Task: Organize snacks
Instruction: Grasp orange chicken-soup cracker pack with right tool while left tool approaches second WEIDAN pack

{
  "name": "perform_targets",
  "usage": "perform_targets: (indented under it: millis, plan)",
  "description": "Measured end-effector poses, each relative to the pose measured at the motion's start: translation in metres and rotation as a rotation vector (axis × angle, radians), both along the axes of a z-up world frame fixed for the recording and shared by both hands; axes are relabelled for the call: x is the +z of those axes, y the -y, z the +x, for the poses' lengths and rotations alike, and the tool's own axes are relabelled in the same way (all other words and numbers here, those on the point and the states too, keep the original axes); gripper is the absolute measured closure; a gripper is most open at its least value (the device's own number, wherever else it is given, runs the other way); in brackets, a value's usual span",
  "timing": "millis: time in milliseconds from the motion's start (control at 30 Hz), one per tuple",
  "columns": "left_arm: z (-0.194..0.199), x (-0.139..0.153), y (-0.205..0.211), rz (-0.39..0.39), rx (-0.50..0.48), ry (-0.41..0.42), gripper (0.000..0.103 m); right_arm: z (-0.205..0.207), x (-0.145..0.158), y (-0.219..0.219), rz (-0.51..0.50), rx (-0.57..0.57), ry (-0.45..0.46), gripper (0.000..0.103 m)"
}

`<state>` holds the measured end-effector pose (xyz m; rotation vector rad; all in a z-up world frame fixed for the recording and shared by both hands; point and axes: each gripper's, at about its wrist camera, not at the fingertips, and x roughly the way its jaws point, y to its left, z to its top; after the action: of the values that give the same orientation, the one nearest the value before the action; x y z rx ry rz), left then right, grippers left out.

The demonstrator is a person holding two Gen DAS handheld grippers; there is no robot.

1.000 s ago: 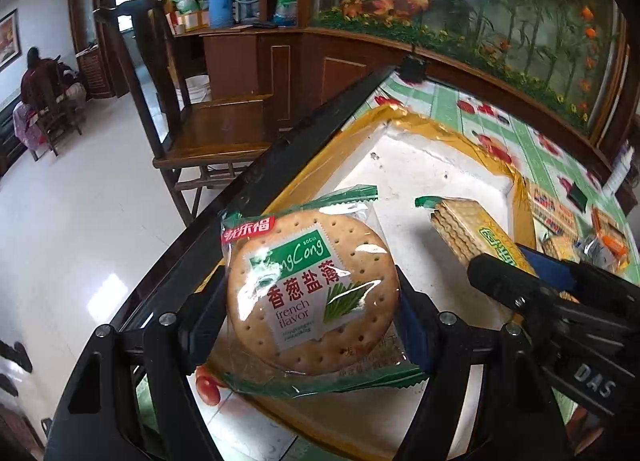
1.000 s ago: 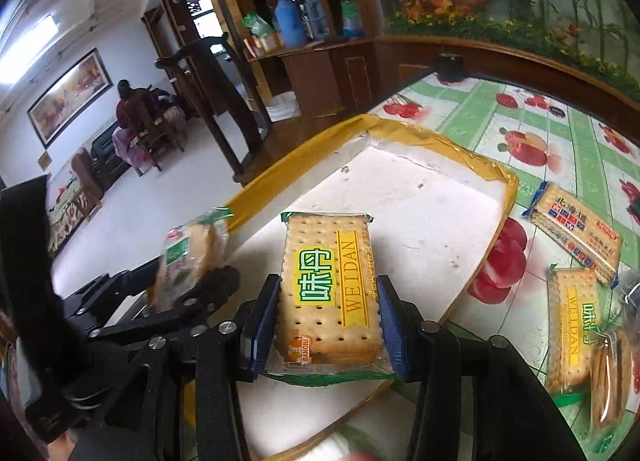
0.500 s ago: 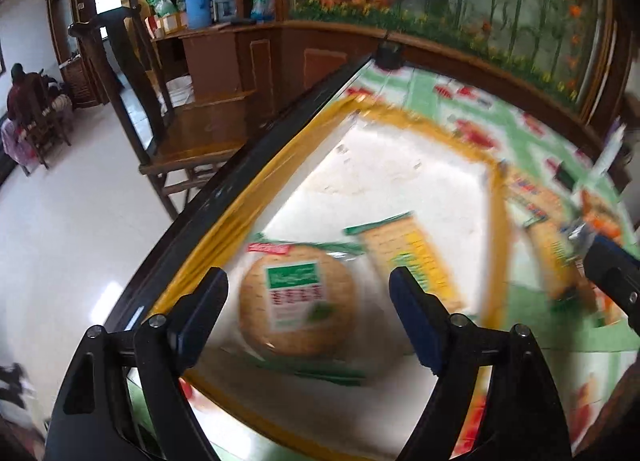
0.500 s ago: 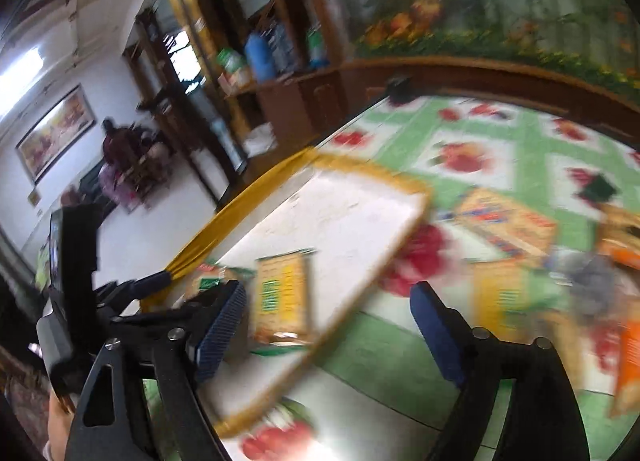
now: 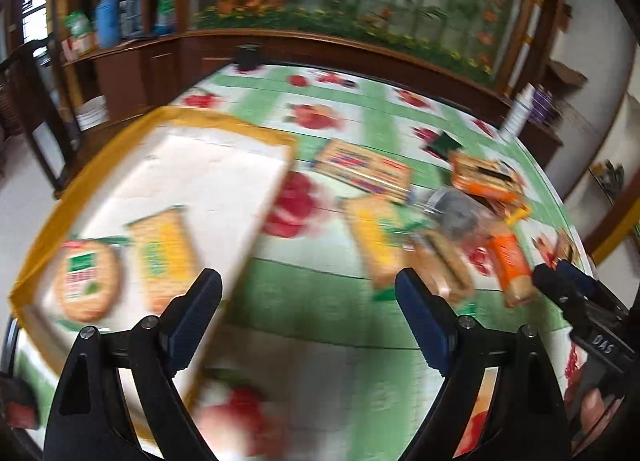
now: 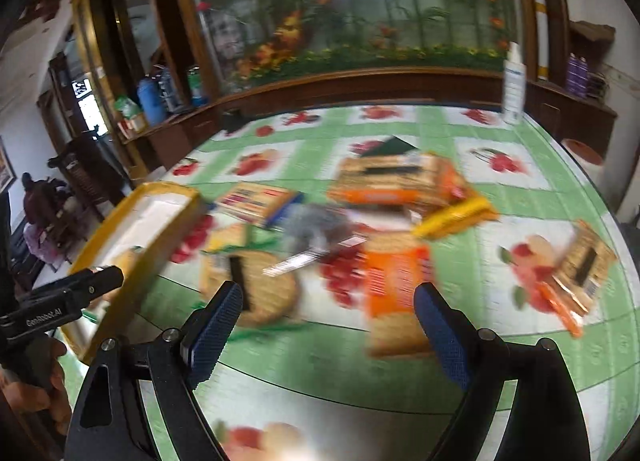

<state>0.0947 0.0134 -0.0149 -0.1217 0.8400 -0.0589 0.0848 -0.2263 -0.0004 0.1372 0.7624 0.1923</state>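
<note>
Left tongs jaws just widened, nothing between them, right tongs gaping and empty, round cracker pack and rectangular cracker pack in yellow-rimmed tray at worktop edge, loose snack packs mid-worktop

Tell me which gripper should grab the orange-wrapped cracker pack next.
Right. The right gripper is open, with the orange-wrapped cracker pack just ahead between its fingers; seen from the left gripper, that pack lies off to the side.
</note>
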Motion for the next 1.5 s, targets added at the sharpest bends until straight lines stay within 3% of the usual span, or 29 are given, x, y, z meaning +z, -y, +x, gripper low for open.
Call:
perform_targets:
  millis: [200,300,533,800,867,967,1100,1233,1500]
  plan:
    - [0.008,-0.008,0.043,0.021,-0.081,-0.017,0.014,0.0,-0.013,0.028,-0.005,-0.02,-0.026,0.014]
    - [0.014,-0.015,0.04,0.008,-0.051,-0.036,0.014,0.001,-0.015,0.031,-0.007,-0.022,-0.027,0.014]
    - [0.059,-0.019,0.018,-0.101,0.064,-0.053,0.014,0.008,-0.023,0.034,0.001,-0.038,-0.034,0.014]
    - [0.097,-0.04,0.029,-0.034,0.086,-0.138,0.014,0.01,-0.023,0.035,-0.016,-0.048,-0.016,0.014]
    - [0.099,-0.044,0.036,0.014,0.084,-0.138,0.014,0.012,-0.026,0.036,-0.012,-0.05,-0.025,0.014]
    - [0.099,-0.046,0.042,0.022,0.058,-0.138,0.014,0.012,-0.028,0.037,-0.008,-0.055,-0.029,0.014]
    - [0.091,-0.054,0.056,0.089,-0.018,-0.166,0.014,0.011,-0.027,0.038,-0.011,-0.057,-0.025,0.014]
    - [0.066,-0.054,0.063,0.101,-0.069,-0.158,0.014,0.011,-0.027,0.039,-0.012,-0.061,-0.028,0.014]
    - [0.057,-0.055,0.046,0.145,-0.016,-0.155,0.013,0.035,-0.032,0.025,-0.089,-0.036,-0.081,0.015]
